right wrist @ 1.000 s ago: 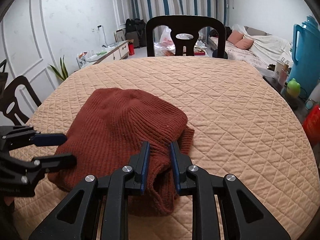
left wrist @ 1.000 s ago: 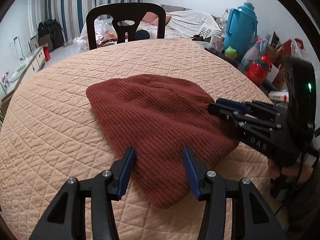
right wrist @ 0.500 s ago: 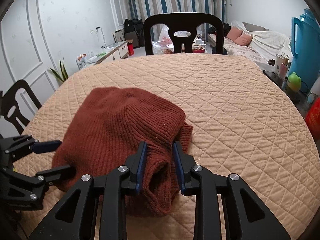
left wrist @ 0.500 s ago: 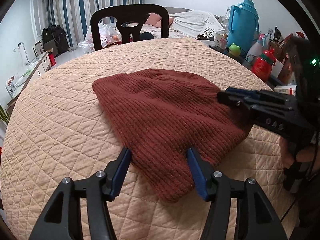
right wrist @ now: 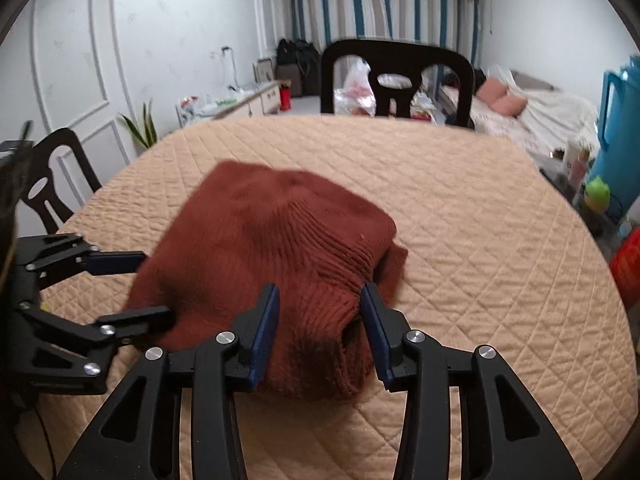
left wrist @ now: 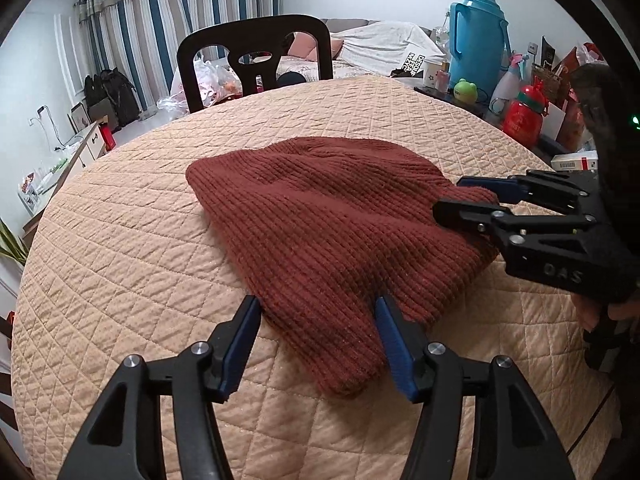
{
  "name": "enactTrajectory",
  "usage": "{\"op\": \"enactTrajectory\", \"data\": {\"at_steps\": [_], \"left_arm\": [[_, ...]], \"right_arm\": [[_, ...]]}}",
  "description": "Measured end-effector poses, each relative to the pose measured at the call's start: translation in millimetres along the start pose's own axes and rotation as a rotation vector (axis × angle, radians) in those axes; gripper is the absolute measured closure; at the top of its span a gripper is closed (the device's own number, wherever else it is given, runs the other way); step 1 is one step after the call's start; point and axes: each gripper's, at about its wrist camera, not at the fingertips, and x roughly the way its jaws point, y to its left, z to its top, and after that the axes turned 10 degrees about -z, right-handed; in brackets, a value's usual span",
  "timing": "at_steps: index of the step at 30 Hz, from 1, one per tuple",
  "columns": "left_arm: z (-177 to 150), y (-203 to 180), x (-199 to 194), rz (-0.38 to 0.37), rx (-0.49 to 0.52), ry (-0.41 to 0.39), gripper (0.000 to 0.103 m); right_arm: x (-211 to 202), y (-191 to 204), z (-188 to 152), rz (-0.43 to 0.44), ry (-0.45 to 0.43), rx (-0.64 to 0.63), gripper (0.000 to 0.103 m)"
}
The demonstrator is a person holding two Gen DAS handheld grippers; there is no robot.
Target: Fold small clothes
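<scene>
A rust-red knit hat (left wrist: 328,232) lies folded on the quilted tan table cover (left wrist: 120,240); it also shows in the right wrist view (right wrist: 272,240). My left gripper (left wrist: 316,304) is open, its jaws either side of the hat's near edge, holding nothing. It shows at the left in the right wrist view (right wrist: 156,284). My right gripper (right wrist: 318,292) is open, its jaws straddling the hat's bunched right end without pinching it. It shows at the right in the left wrist view (left wrist: 460,196).
A black chair (left wrist: 256,56) stands at the table's far side. A blue thermos (left wrist: 478,36), a red bottle (left wrist: 522,114) and other clutter sit beyond the right edge. Another chair (right wrist: 52,184) stands at the left.
My right gripper has opened and let go of the hat's bunched end. Both grippers have drawn back slightly toward the near edge. The hat lies still.
</scene>
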Motion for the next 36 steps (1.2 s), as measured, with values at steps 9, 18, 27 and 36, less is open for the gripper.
{"op": "enactTrajectory", "data": {"at_steps": [9,18,27,36], "left_arm": [[-1,8,-1,-0.023,-0.018,-0.002,0.036],[7,26,-15,-0.085,-0.085,-0.044,0.023],[23,67,-11,-0.269,-0.286,-0.074,0.015],[27,79,25,-0.365,-0.402,-0.004,0.015]], "right_arm": [[14,-19,-1,0.082,0.082,0.097,0.052],[0,-27,4,0.136,0.040,0.142,0.052],[17,-43,16,0.211,0.085,0.224,0.034],[49,-55,19,0.308,0.188,0.336,0.030]]}}
